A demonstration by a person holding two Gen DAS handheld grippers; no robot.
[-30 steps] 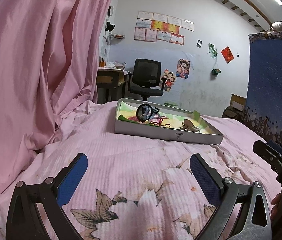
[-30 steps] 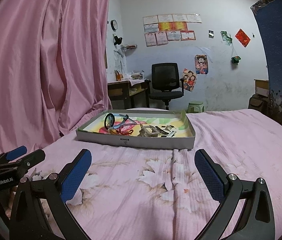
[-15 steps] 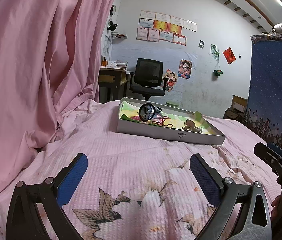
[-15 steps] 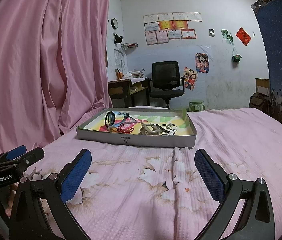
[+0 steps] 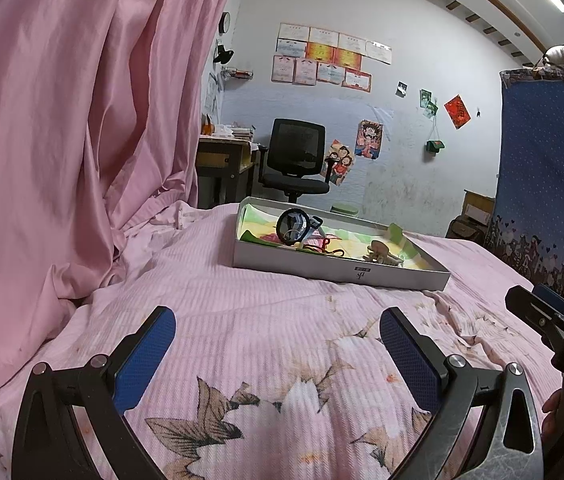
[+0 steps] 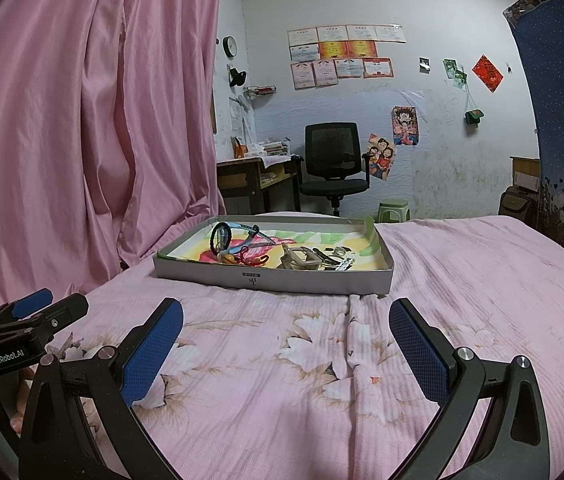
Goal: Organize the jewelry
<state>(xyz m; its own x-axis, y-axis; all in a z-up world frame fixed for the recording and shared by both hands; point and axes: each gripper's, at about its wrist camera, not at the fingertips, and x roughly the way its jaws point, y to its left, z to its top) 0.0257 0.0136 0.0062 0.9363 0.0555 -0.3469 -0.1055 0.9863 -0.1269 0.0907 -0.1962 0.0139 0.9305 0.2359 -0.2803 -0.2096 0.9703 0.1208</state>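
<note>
On a pink floral bedspread (image 6: 322, 360), well ahead of both grippers: shallow grey tray (image 6: 273, 278) holding jewelry — black bangle (image 6: 219, 236) standing on edge at its left end, red cord (image 6: 251, 258) beside it, beige hair claw (image 6: 300, 258) and metal clips (image 6: 342, 258) toward the right. Left gripper (image 5: 277, 336) spread wide, empty. Right gripper (image 6: 286, 328) likewise wide apart, gripping nothing, low over the bedspread.

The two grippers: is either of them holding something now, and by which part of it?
Nothing is held. The left gripper and the right gripper are both open above the bedsheet, short of the tray where the jewelry lies.
</note>
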